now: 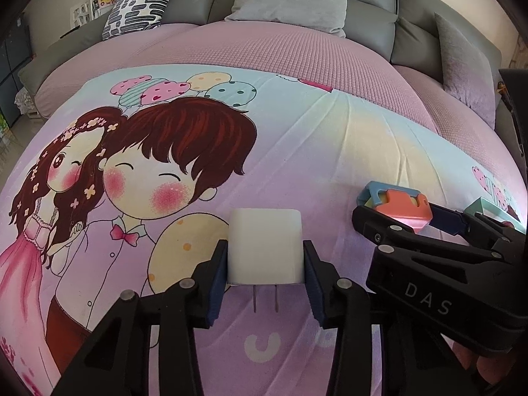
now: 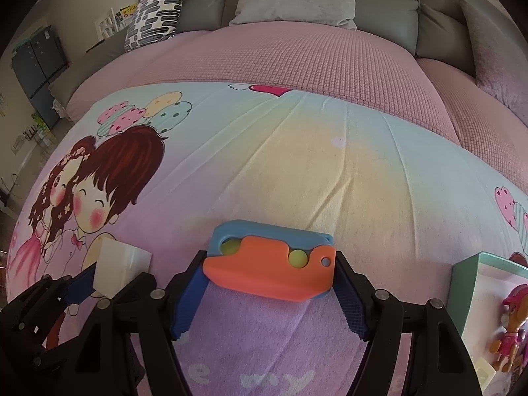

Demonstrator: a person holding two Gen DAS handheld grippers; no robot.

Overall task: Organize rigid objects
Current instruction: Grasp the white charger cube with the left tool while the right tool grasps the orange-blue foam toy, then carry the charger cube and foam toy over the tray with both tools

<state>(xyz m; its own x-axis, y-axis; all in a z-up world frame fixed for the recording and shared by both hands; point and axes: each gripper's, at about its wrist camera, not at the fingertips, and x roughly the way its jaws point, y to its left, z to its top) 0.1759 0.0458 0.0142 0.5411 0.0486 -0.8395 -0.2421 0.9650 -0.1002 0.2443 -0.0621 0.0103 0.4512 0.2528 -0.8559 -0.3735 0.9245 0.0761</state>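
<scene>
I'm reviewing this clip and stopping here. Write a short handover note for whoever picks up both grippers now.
Left hand-held gripper: shut on the white charger plug, prongs pointing toward the camera, just above the cartoon blanket.
Right hand-held gripper: closed on the orange-and-blue toy, gripped by its two ends.
Teal-rimmed box: at the right, beside the right gripper, with a toy figure inside.
Done: both items grasped.
Left: probably place both in the box; neither is there yet.
</scene>
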